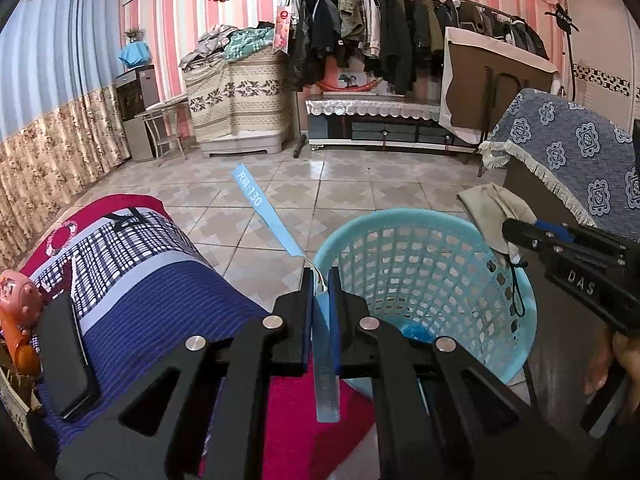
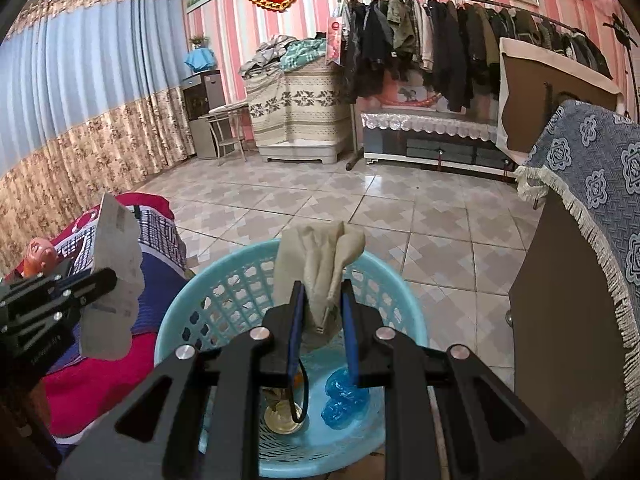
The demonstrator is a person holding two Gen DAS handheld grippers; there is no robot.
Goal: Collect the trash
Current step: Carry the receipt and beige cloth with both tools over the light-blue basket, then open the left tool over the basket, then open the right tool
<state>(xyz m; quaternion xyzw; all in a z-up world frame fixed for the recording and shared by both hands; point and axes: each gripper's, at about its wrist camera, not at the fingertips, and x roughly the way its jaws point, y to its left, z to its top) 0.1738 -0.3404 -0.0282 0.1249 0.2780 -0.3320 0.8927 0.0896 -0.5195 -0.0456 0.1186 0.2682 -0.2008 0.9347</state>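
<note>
Right wrist view: right hand-held gripper (image 2: pixel 322 312) pinches a beige cloth (image 2: pixel 320 264) over the blue basket (image 2: pixel 172 320) at lower centre. Left hand-held gripper (image 1: pixel 321 280), clamped on a paper tag (image 1: pixel 266 212), sits left of the rim; released there, the tag may miss.

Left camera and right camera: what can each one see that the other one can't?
Only the left wrist view shows the black phone-like slab on the striped blanket.

Only the right wrist view shows the basket's bottom, with a crumpled blue bag and a round tin.

Both show the blue basket, the beige cloth in the right gripper, and the paper tag in the left gripper.
</note>
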